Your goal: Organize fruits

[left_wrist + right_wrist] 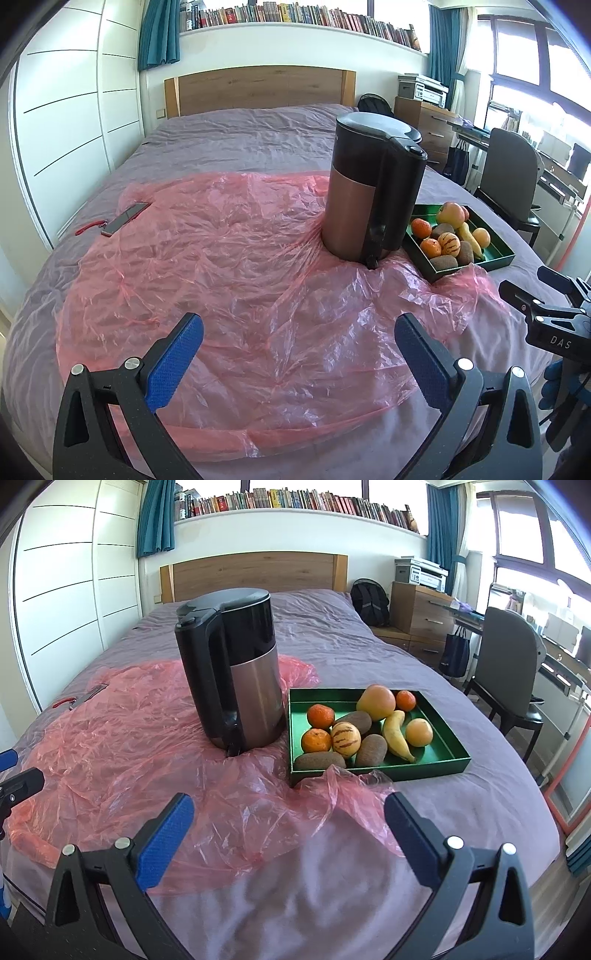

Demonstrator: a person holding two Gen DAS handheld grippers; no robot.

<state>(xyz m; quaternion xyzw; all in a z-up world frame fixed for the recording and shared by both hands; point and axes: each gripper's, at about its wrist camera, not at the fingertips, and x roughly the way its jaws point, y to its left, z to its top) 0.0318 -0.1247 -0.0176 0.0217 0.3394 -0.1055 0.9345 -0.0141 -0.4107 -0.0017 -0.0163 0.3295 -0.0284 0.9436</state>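
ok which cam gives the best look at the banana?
Right wrist: the banana lies nearly unobstructed in the green tray, its full curve visible. Left wrist shows it smaller and partly hidden among the other fruit, with the kettle standing beside the tray.

The only legible lettering is "DAS", in pale capitals on the black plastic body of the right gripper (557, 325), seen at the right edge of the left wrist view, right of the left jaws. The spines of the shelved books (295, 500) are too small to read.
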